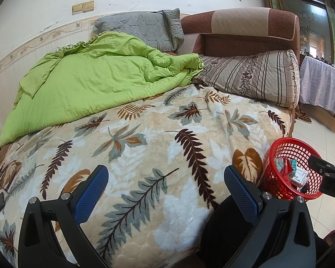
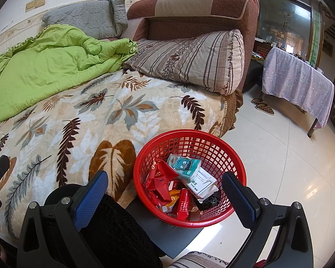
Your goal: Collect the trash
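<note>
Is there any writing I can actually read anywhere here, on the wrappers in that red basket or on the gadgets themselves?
"DA": white letters on the right gripper's black body, cut off at the picture's edge.
Red wrapper in the red basket: pale characters, too crumpled to read.
White box: dark print, too small to read.
Red packet: small print, too blurred.
Teal pack: a cartoon bear, no legible words.
Nothing else readable.

The bed [image 1: 158,134] fills the frame's middle under a leaf-print blanket [image 1: 145,156]; a green quilt [image 1: 89,80] lies upper left, a striped pillow [image 1: 252,76] upper right.
</note>
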`<act>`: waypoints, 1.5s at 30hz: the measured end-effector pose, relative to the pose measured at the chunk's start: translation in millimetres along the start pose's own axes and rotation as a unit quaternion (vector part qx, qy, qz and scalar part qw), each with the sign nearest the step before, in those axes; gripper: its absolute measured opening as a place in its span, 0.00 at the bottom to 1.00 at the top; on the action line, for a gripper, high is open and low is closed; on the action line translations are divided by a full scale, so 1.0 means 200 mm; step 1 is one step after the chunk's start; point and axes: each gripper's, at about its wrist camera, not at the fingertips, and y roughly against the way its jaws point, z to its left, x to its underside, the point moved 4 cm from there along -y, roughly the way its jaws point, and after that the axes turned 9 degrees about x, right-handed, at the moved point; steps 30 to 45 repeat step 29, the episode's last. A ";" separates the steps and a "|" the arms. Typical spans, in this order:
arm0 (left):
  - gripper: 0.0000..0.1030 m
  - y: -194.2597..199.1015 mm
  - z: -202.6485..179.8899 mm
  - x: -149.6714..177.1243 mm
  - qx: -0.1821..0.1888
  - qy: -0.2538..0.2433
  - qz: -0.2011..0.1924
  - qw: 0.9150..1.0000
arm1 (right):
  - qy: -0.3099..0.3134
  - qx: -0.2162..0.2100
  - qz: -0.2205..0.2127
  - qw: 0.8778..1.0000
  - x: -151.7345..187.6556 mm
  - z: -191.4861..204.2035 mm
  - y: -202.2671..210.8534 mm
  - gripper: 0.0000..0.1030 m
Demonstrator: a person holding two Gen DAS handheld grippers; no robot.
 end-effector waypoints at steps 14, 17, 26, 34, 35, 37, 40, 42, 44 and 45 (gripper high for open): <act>1.00 0.00 0.01 0.00 0.008 0.009 0.009 1.000 | 0.004 -0.002 -0.001 1.000 0.02 0.02 0.00 1.00; 1.00 -0.02 0.08 0.00 0.003 0.033 0.019 0.999 | 0.014 -0.012 -0.001 1.000 0.02 0.05 -0.01 1.00; 1.00 -0.03 0.63 0.03 -0.107 0.128 0.035 0.985 | 0.096 -0.086 -0.059 0.990 -0.25 0.38 0.01 1.00; 1.00 -0.07 0.82 0.08 -0.133 0.161 0.063 0.976 | 0.127 -0.126 -0.061 0.982 -0.33 0.62 -0.03 1.00; 1.00 -0.07 0.82 0.08 -0.133 0.161 0.063 0.976 | 0.127 -0.126 -0.061 0.982 -0.33 0.62 -0.03 1.00; 1.00 -0.07 0.82 0.08 -0.133 0.161 0.063 0.976 | 0.127 -0.126 -0.061 0.982 -0.33 0.62 -0.03 1.00; 1.00 -0.07 0.82 0.08 -0.133 0.161 0.063 0.976 | 0.127 -0.126 -0.061 0.982 -0.33 0.62 -0.03 1.00; 1.00 -0.07 0.82 0.08 -0.133 0.161 0.063 0.976 | 0.127 -0.126 -0.061 0.982 -0.33 0.62 -0.03 1.00; 1.00 -0.07 0.82 0.08 -0.133 0.161 0.063 0.976 | 0.127 -0.126 -0.061 0.982 -0.33 0.62 -0.03 1.00; 1.00 -0.07 0.82 0.08 -0.133 0.161 0.063 0.976 | 0.127 -0.126 -0.061 0.982 -0.33 0.62 -0.03 1.00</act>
